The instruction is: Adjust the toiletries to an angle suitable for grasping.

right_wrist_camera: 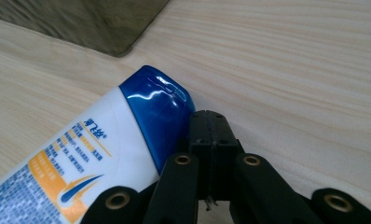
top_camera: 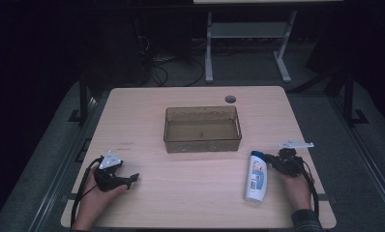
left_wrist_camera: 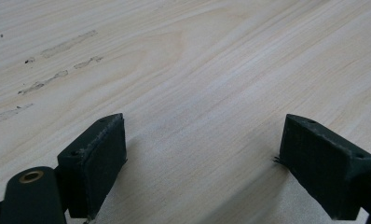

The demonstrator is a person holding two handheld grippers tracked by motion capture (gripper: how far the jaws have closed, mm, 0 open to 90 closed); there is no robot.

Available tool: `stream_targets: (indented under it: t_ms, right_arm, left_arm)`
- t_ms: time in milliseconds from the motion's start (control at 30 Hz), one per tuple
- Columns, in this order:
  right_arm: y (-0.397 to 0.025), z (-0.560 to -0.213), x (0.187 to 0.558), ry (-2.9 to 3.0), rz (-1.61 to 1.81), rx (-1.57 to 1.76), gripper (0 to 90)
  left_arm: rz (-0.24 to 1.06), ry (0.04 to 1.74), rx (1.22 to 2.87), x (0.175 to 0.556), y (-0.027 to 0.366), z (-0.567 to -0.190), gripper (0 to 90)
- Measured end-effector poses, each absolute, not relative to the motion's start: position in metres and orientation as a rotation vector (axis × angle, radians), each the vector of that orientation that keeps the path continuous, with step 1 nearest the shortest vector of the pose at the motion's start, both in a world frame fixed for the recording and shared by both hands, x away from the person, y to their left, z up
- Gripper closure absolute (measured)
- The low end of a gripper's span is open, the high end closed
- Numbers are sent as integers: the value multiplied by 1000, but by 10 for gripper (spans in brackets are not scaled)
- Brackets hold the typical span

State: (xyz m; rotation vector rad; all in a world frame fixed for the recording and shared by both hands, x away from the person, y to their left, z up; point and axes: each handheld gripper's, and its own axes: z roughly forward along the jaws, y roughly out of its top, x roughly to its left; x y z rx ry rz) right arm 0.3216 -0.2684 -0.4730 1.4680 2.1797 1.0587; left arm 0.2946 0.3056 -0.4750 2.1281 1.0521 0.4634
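- Right gripper (right_wrist_camera: 210,140): in the right gripper view its jaws were pressed flat together with nothing between them, the closed tip just beside the blue cap (right_wrist_camera: 158,105) of the bottle (right_wrist_camera: 72,163), apparently touching its side.
- High view: right gripper (top_camera: 273,160) sat at lower right of the frame, held in the person's right hand (top_camera: 297,188), tip pointing toward frame left at the bottle's cap end.
- Bottle (top_camera: 256,176): white with a blue cap, lying flat on the table (top_camera: 190,198); long axis ran roughly up-down in the high view, cap toward the top of frame, base toward the bottom edge. It lay immediately to the frame-left of the right gripper.
- Judgement: the right hand was far nearer the bottle than the left; with jaws closed beside the cap, the gripper would need to open before any grasp.
- Left gripper (left_wrist_camera: 202,154): jaws wide apart, holding nothing, bare wood between them. In the high view it rested at lower left (top_camera: 127,180), well apart from the bottle.
- Bin (top_camera: 202,142): clear, brownish, rectangular, at frame centre, above and left of the bottle; interior looked empty. Its corner showed at upper left of the right gripper view (right_wrist_camera: 104,23).
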Motion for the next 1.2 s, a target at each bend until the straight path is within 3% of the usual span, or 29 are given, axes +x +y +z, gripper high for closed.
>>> stream_targets:
  t_ms: [1200]
  right_arm:
    - [-226, -463, 326, 2285, 1111, 1331, 900]
  left_arm:
    - [463, 1052, 2129, 295, 306, -475, 133]
